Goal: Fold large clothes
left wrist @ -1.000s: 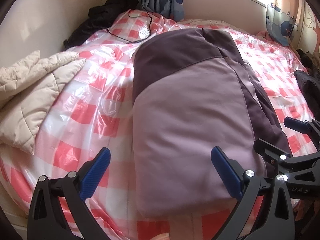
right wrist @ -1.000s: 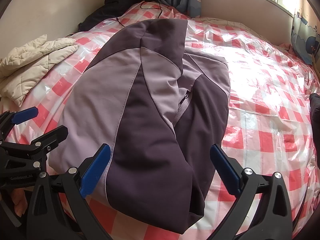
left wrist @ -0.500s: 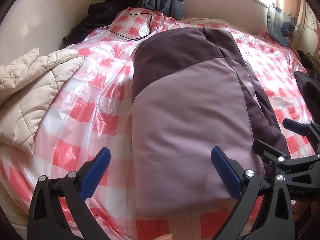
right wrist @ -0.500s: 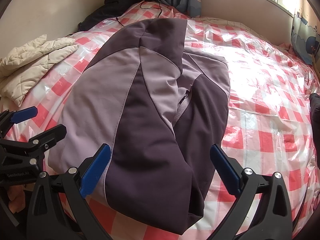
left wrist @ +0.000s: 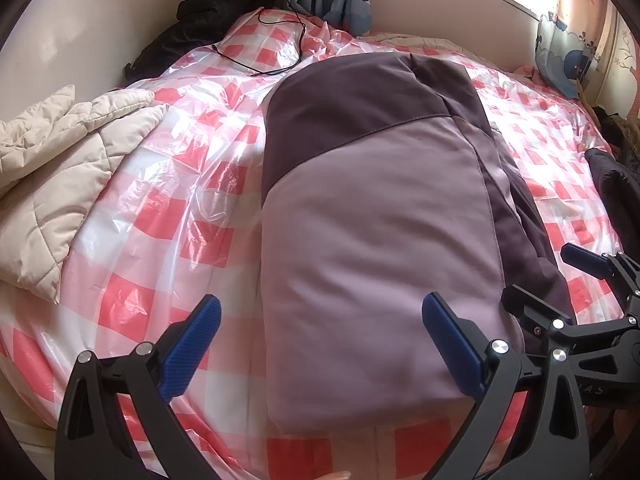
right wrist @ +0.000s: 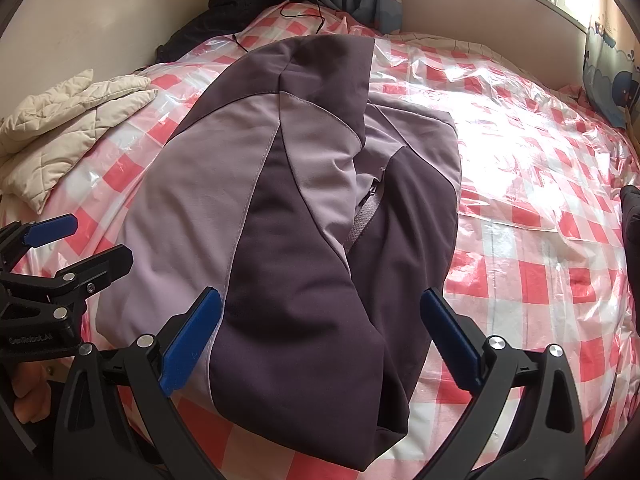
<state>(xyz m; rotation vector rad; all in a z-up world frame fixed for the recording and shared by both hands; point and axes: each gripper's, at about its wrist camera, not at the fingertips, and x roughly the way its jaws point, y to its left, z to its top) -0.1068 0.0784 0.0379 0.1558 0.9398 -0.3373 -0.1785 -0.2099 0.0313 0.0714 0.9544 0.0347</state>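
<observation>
Your left gripper hangs above the near end of the jacket with its blue-padded fingers spread wide and nothing between them. Your right gripper is in the same state: jaws wide apart, empty, poised over the near hem of the same garment. Each tool shows at the edge of the other's view, the right gripper at the right edge of the left camera and the left gripper at the left edge of the right camera, so you hold them side by side.

The jacket lies lengthwise down the middle of the bed, running from the near edge toward the far wall. It is two-toned: pale lilac panels and dark plum panels joined along curved seams. From the left camera you see a broad, smooth lilac area near you and a dark yoke at the far end. From the right camera you see a dark panel sweeping down the centre, a lilac patch to its left, and a grey zipper running diagonally in a fold on the right side. The fabric is puffy, with soft creases, and its right side is bunched into layered folds.

The bed is covered with a glossy clear plastic sheet over a red and white check. A cream quilted blanket sits at the left, apart from the jacket. A dark heap of clothes and a thin black cable lie at the far left corner.
</observation>
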